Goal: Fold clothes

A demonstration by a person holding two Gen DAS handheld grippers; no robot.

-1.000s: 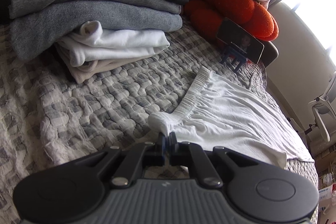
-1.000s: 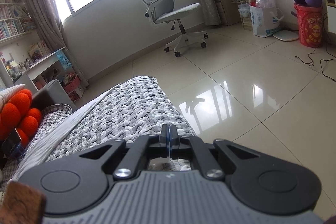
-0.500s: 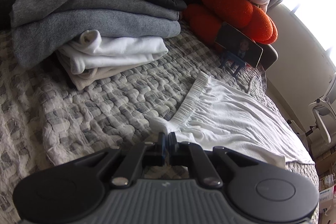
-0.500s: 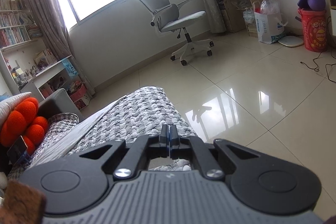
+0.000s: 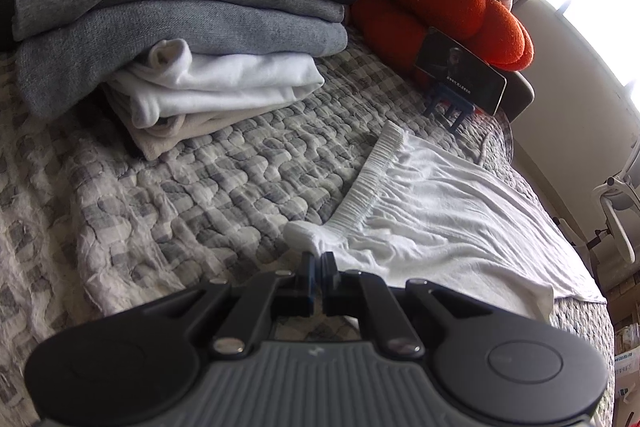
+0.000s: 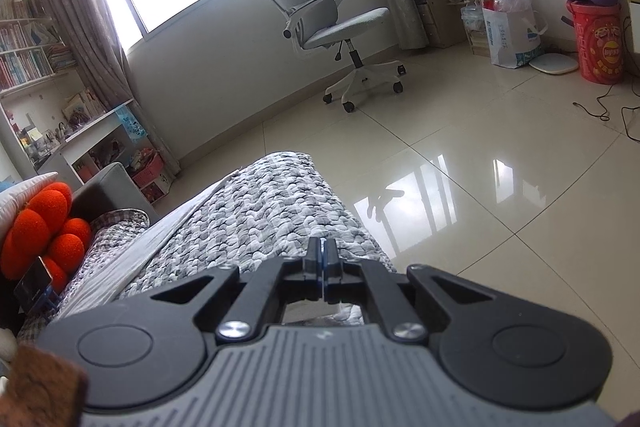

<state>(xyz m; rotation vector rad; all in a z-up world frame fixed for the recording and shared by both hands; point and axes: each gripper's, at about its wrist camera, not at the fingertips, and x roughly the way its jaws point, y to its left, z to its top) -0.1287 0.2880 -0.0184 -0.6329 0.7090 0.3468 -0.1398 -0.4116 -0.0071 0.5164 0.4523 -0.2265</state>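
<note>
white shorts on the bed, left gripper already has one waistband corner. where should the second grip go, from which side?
Take the far end of the ribbed waistband on the white shorts, coming from the phone side. The band lies straight and flat on the quilt, mirroring the corner pinched by the left gripper.

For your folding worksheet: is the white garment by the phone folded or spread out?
Spread out: the white garment lies flat across the quilt, one waistband corner pinched in the left gripper.
</note>
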